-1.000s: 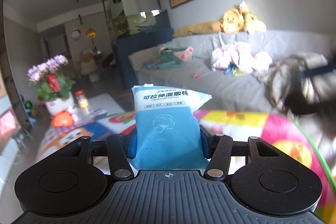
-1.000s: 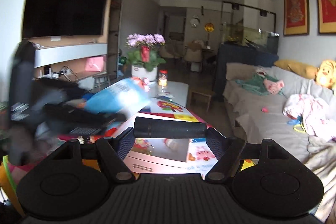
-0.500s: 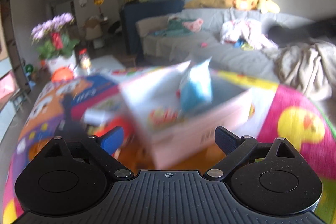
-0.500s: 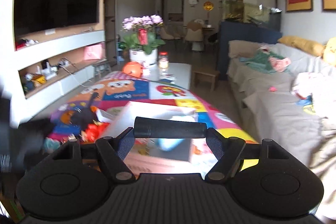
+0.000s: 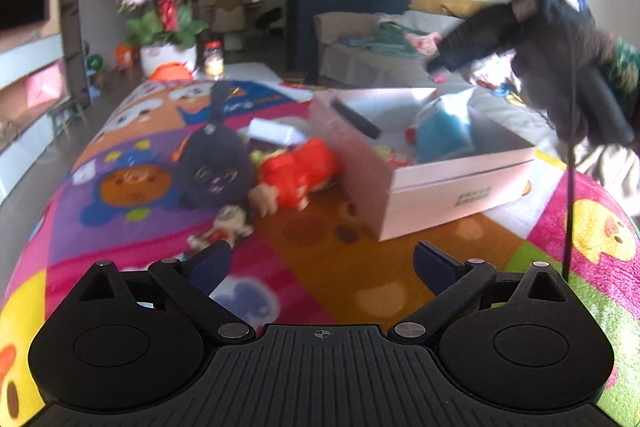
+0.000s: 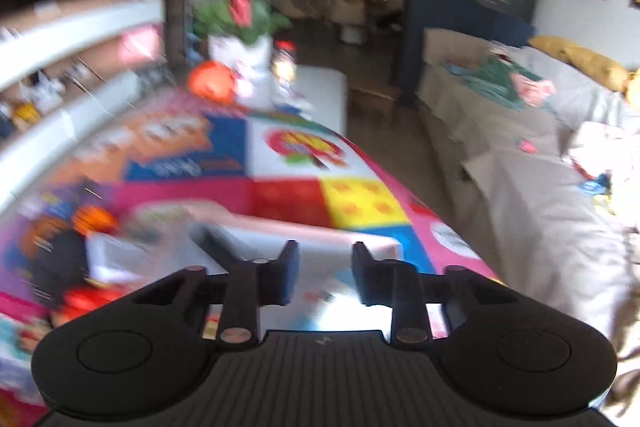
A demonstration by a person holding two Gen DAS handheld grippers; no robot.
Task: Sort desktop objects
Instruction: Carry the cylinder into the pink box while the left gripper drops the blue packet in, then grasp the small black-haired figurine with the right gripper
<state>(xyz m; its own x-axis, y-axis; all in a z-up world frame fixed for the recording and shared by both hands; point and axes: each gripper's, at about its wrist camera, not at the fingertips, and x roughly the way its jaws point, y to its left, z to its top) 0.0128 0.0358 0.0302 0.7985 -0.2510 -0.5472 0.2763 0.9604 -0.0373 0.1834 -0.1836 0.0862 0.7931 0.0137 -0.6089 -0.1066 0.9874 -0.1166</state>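
Note:
A pale pink box (image 5: 460,187) stands on the colourful mat. Inside it lie a blue cotton-pad pack (image 5: 440,135) and a black cylinder (image 5: 356,119). My left gripper (image 5: 322,261) hovers low over the mat in front of the box, its jaws opening wide with nothing between them. Left of the box lie a black plush toy (image 5: 216,167), a red toy (image 5: 304,171) and a small figure (image 5: 224,227). My right gripper (image 6: 325,267) hangs over the box (image 6: 376,241), jaws closing to a narrow gap with nothing between them. In the left wrist view the right gripper (image 5: 520,27) hangs blurred above the box's far side.
A flower pot (image 5: 168,55), an orange ball (image 5: 172,71) and a jar (image 5: 214,61) stand at the mat's far end. A grey sofa (image 6: 540,187) with clothes runs along the right. Shelves (image 6: 60,75) line the left wall. A white card (image 5: 276,133) lies behind the red toy.
My left gripper let go of the blue pack, opened wide and dropped toward the mat. My right gripper released the black cylinder and its jaws narrowed. Both things now lie in the box.

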